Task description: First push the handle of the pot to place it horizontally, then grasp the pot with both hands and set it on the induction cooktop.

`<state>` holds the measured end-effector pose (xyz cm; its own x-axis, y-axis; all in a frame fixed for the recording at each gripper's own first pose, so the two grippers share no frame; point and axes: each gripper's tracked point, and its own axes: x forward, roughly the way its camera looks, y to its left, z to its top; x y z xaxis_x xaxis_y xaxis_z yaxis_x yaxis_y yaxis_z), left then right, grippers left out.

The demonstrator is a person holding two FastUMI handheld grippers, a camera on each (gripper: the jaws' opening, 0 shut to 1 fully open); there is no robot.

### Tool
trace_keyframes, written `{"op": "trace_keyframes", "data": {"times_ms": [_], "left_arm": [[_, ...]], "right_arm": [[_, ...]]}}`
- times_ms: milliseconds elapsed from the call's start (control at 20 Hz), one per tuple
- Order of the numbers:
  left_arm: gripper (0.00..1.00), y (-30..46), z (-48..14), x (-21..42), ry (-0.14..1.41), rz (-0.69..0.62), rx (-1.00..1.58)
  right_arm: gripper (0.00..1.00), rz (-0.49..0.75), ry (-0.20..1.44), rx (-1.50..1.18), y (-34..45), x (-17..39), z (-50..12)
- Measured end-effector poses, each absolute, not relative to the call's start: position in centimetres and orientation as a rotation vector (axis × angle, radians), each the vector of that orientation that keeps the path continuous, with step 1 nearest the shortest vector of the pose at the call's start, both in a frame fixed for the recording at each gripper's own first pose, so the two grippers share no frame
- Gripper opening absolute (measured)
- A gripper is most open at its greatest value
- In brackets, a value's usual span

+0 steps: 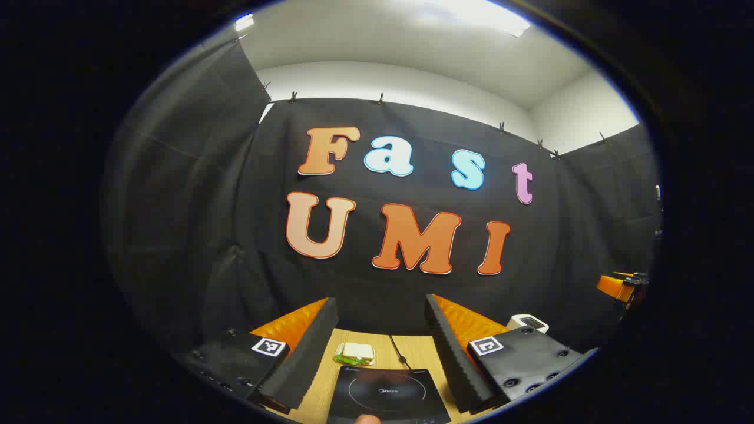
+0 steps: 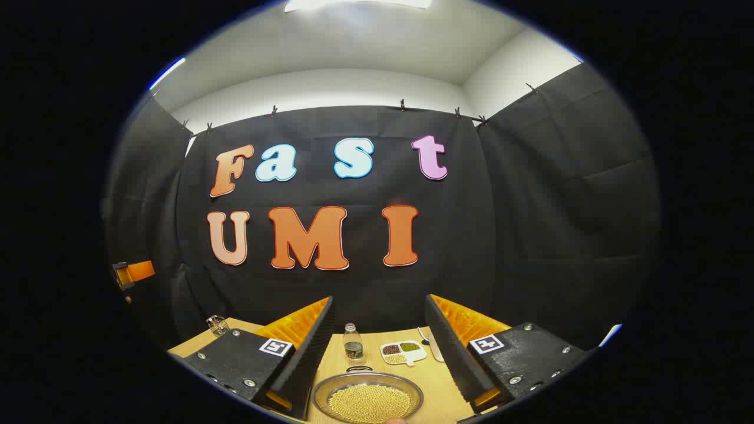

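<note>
Wooden table (image 1: 412, 350) lies under both claws. Black induction cooktop (image 1: 386, 394) sits between the spread fingers of the left gripper (image 1: 382, 353), touching neither. Between the parted fingers of the right gripper (image 2: 380, 353), apart from both, is the pot (image 2: 368, 397) of yellow beans; beyond it stand a small bottle (image 2: 353, 343) and a divided dish (image 2: 402, 352).

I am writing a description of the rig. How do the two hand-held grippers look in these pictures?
They look alike. The left hand-held gripper has two wedge-shaped fingers with ribbed inner faces and orange outer sides. Each finger sits on a black block with screws, bearing a square black-and-white marker. The right hand-held gripper has the same build, with its own markers. No cables or sleeves can be seen.
</note>
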<state>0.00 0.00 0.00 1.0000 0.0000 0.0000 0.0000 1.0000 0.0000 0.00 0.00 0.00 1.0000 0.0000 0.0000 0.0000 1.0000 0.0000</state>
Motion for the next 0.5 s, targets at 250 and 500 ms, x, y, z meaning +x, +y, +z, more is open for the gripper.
{"op": "trace_keyframes", "data": {"times_ms": [250,500], "left_arm": [[0.97,-0.7,0.6,-0.6,-0.022,-0.015,0.008],[0.98,-0.3,1.1,-1.4,-0.042,-0.002,0.031]], "right_arm": [[0.94,0.020,0.007,0.003,0.3,0.1,-0.4],[0.94,0.024,0.014,0.007,0.3,0.3,-0.7]]}}
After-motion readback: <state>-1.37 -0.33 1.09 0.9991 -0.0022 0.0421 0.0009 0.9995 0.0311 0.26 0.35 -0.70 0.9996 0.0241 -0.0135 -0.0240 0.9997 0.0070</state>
